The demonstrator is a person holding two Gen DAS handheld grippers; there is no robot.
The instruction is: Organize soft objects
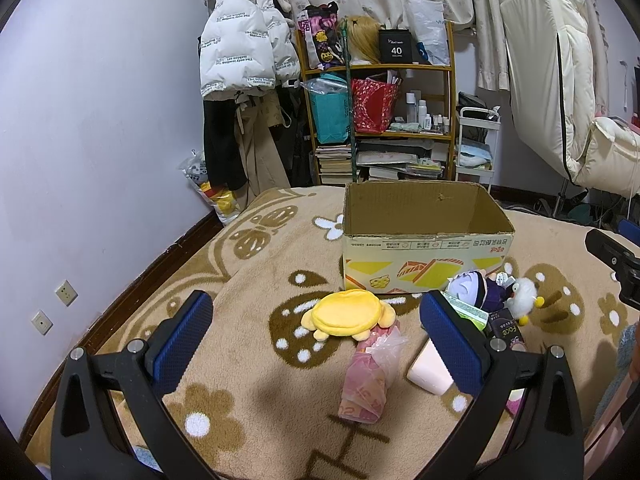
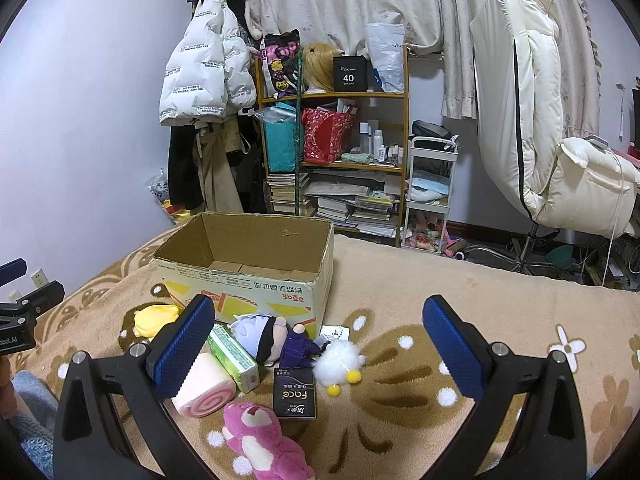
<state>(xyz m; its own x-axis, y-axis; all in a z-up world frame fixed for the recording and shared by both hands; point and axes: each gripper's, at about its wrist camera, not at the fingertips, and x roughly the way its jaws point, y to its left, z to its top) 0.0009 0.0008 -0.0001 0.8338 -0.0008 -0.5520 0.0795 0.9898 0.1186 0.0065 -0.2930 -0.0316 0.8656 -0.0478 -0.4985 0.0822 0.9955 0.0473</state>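
An open, empty cardboard box (image 1: pixel 424 236) (image 2: pixel 248 264) stands on the beige flowered blanket (image 1: pixel 260 360). A flat yellow plush (image 1: pixel 344 314) (image 2: pixel 154 318) lies in front of it, between my left gripper's (image 1: pixel 316 334) open, empty fingers. A pink packet (image 1: pixel 370 372) lies nearer. My right gripper (image 2: pixel 316 340) is open and empty above a pile: a purple-clad doll (image 2: pixel 272 338) (image 1: pixel 476 288), a white fluffy chick (image 2: pixel 340 358) (image 1: pixel 522 296), a pink bear (image 2: pixel 260 440), a pink swirl roll (image 2: pixel 204 388) (image 1: pixel 430 372), a green tissue pack (image 2: pixel 234 358) and a black "face" box (image 2: pixel 295 394).
A wooden shelf (image 1: pixel 380 112) (image 2: pixel 336 140) with bags and books stands behind the bed. A white jacket (image 1: pixel 244 32) hangs left of it. A white cart (image 2: pixel 430 188) and cream chair (image 2: pixel 532 120) stand at right. The other gripper shows at the frame edges (image 1: pixel 620 264) (image 2: pixel 24 312).
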